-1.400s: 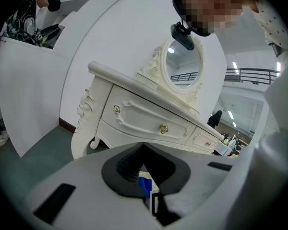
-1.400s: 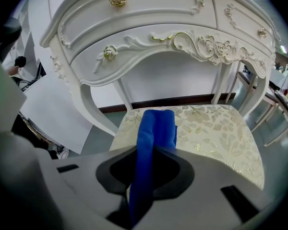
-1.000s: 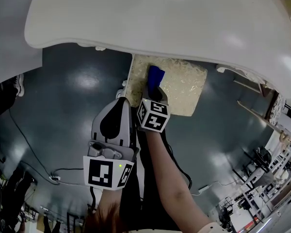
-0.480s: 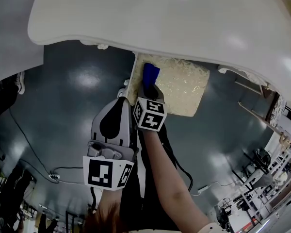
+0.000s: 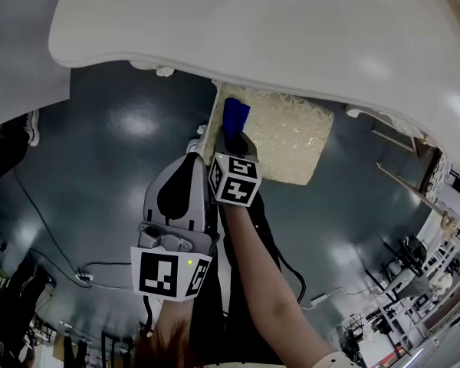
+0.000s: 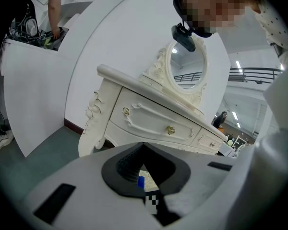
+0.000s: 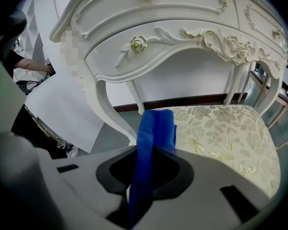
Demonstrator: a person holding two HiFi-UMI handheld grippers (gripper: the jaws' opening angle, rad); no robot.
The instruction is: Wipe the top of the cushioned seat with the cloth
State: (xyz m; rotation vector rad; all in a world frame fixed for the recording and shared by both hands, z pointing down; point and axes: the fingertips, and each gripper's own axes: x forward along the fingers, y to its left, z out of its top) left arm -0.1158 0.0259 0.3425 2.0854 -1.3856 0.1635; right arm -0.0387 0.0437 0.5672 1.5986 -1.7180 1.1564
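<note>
A white carved dressing table (image 5: pixel 291 29) is being shown across the top of the head view, and its oval mirror (image 6: pixel 186 71) is being caught in the left gripper view. The cushioned seat (image 5: pixel 291 140) (cream, with a pale gold leaf pattern) is being partly covered by the table's front edge, its near part lying in the open above the dark grey floor (image 5: pixel 115 129). The left gripper (image 5: pixel 193 159) is being held over the floor, just beside the seat's near-left corner, with its jaws being pressed together on nothing. The right gripper (image 5: pixel 238 138) is being held over the seat's left part, and its jaws are being clamped on the folded blue cloth (image 5: pixel 235 116). The cloth is being carried standing up out of the jaws, above the seat's back-left area near a table leg (image 7: pixel 105 99). Whether it is touching the cushion cannot be told.
</note>
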